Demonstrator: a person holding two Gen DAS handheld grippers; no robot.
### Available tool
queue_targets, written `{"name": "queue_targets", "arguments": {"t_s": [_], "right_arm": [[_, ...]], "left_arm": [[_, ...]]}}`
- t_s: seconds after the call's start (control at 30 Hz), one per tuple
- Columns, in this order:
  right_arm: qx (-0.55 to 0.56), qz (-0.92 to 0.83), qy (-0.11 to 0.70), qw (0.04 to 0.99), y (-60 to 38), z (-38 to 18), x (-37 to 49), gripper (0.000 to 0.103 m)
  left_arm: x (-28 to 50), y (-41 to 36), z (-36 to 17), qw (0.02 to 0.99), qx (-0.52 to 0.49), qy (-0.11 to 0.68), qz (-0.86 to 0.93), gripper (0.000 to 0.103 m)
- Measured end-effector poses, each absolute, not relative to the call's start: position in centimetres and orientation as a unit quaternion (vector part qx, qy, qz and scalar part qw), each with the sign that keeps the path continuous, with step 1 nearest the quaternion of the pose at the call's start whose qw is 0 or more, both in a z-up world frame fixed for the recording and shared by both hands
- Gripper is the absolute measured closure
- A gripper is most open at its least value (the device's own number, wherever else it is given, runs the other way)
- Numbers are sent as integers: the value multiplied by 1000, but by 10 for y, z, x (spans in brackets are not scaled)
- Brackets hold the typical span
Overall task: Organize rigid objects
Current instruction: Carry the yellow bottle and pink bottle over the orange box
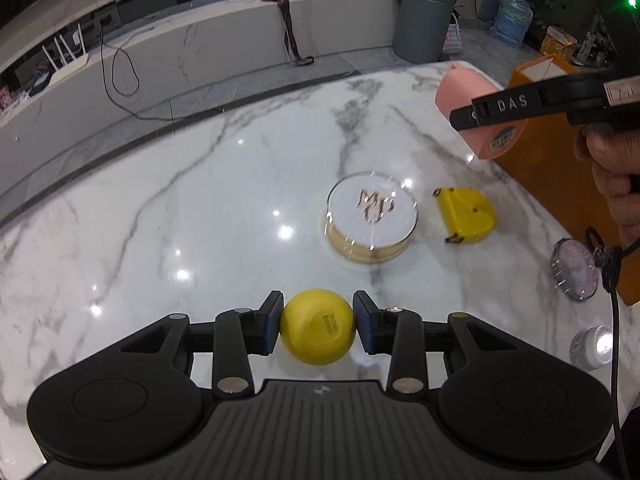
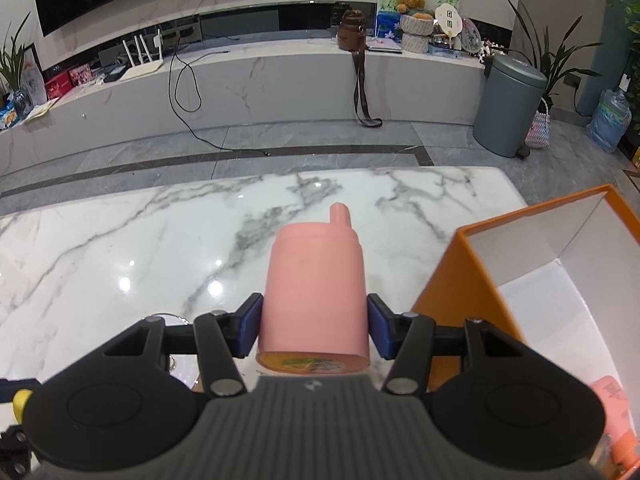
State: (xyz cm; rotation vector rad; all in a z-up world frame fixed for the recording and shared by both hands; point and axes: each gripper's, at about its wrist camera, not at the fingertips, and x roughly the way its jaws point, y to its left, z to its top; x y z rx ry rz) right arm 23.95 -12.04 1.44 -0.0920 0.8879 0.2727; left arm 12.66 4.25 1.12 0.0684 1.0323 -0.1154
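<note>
Nearest the left wrist camera, the left gripper [image 1: 318, 326] has both blue pads pressed on a small round yellow plastic object [image 1: 318, 326], held clear above the white grey-veined marble tabletop [image 1: 200, 200]. Only this view shows what lies beyond it: a round clear-lidded tin with a pale yellow base [image 1: 373, 218] mid-table, a yellow D-shaped plastic case [image 1: 466, 216] just to its right, and, toward the right edge, a clear glittery disc [image 1: 576, 268] and a small silver jar [image 1: 592, 346], both blurred and partly cut off. Nearest the right wrist camera, the right gripper [image 2: 314, 326] is clamped on a pink cylindrical plastic bottle with a narrow spout [image 2: 316, 284], its orange labelled base toward the lens. Only that view looks into the orange cardboard box with a white lining [image 2: 464, 264] at the table's right edge, where a pink item [image 2: 614, 408] is half hidden by the gripper body. Past the far edge stand a grey pedal bin [image 2: 508, 108] and a marble ledge [image 2: 280, 80].
</note>
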Motion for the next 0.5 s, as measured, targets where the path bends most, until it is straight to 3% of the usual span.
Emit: {"name": "queue_targets", "arguments": {"t_s": [0.5], "right_arm": [[-24, 140, 392, 909, -177, 68, 210, 48]], "left_arm": [[140, -13, 60, 882, 68, 460, -76, 60]]}}
